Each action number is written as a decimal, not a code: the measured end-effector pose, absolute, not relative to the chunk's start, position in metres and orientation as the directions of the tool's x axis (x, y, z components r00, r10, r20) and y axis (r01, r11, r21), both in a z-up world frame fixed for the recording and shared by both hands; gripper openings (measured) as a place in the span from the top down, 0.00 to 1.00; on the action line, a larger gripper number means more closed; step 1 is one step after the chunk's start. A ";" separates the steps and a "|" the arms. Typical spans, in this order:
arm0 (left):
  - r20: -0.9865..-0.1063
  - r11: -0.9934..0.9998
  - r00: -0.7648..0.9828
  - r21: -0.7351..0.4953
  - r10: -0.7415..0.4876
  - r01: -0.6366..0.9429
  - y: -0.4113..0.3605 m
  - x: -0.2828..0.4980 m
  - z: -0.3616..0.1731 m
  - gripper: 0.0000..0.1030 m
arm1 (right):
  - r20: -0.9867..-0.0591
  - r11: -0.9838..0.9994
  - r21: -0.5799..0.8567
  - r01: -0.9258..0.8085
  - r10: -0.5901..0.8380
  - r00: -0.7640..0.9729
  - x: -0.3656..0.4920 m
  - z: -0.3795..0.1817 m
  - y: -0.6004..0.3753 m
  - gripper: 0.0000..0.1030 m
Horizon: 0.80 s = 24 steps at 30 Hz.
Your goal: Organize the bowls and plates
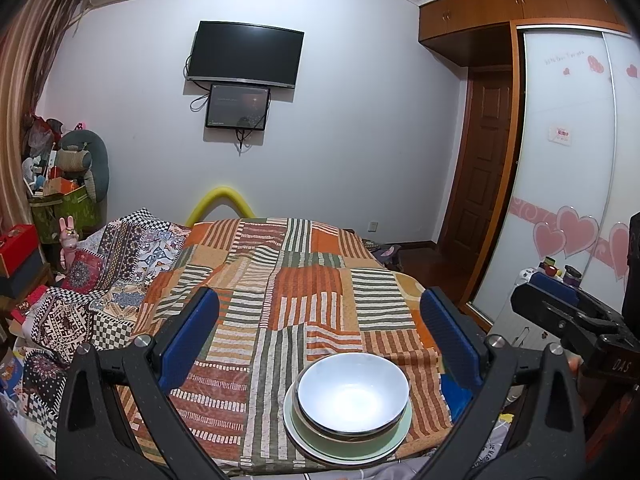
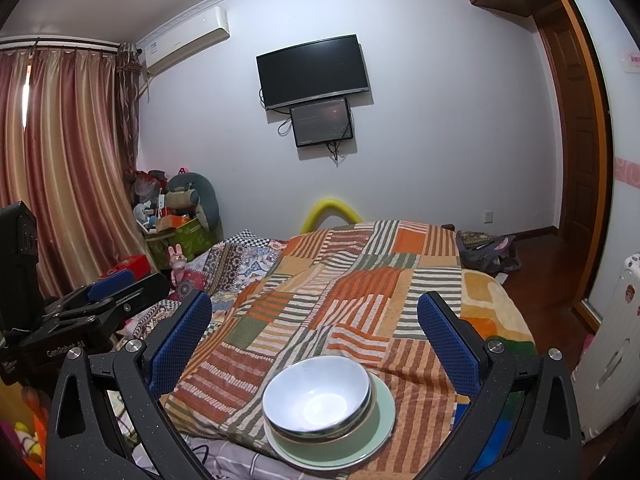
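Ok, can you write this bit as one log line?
left gripper: open, empty | right gripper: open, empty | bowls stacked on green plate | on bed

Pretty clearly a lived-in home bedroom: a bed [image 1: 280,280] under a striped patchwork blanket [image 2: 360,300], wall-mounted TV [image 1: 245,54], air conditioner [image 2: 188,38] beside the curtains [image 2: 60,168], and a heart-decorated sliding wardrobe [image 1: 568,168].

Left gripper [image 1: 320,340]: two black speckled arms, each ending in a blue textured pad [image 1: 186,340].
Right gripper [image 2: 314,340]: same black arms, blue dimpled pads [image 2: 448,340].
Screws: silver round bolt [image 2: 134,346] at each finger joint.
Markings: white lettering on both black bodies.
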<state>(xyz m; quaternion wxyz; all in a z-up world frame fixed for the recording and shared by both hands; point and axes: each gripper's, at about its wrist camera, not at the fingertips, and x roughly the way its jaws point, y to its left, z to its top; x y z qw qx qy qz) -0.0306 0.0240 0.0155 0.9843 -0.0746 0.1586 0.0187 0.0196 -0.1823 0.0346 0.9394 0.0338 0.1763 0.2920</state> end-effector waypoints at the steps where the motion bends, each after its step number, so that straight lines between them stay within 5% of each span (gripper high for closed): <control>1: -0.315 0.988 0.949 -0.139 0.013 -0.060 0.023 -0.030 0.015 0.01 | -0.311 0.827 0.167 -0.537 0.561 0.767 0.019 0.035 -0.182 0.00; 24: -0.312 0.992 0.950 -0.124 -0.014 -0.026 0.017 -0.029 0.016 0.00 | -0.311 0.829 0.165 -0.534 0.558 0.770 0.021 0.034 -0.182 0.00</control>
